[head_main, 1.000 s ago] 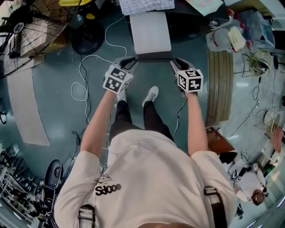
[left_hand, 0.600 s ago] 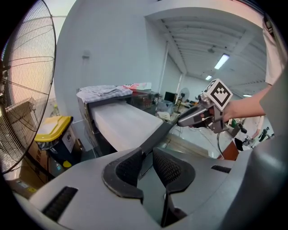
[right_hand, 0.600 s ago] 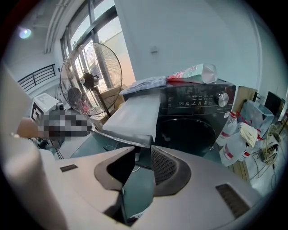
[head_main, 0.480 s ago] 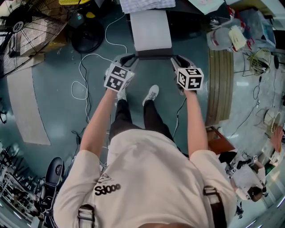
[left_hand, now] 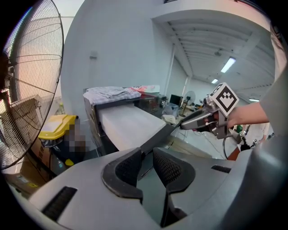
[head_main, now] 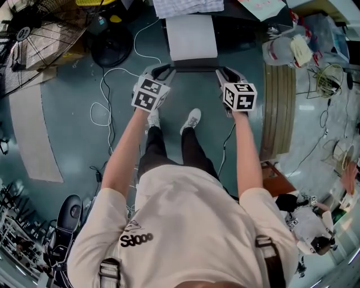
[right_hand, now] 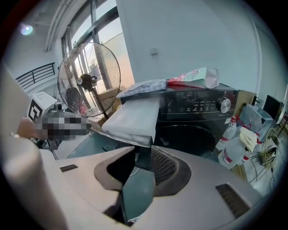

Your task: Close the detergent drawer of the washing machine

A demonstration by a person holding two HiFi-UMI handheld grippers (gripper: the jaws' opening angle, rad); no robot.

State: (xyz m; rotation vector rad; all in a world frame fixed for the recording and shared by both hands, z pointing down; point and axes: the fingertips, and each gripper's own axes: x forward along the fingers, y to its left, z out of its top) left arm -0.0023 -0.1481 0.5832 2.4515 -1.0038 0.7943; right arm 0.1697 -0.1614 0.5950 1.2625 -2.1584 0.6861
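White drawer point(head_main: 191, 36) slightly further in, dark-fronted

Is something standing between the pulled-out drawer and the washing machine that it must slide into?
Nothing visible: the drawer is bare on top, and the cloth lies on top of the washing machine.

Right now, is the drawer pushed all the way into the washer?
No, in the right gripper view the drawer juts far out from the washing machine.
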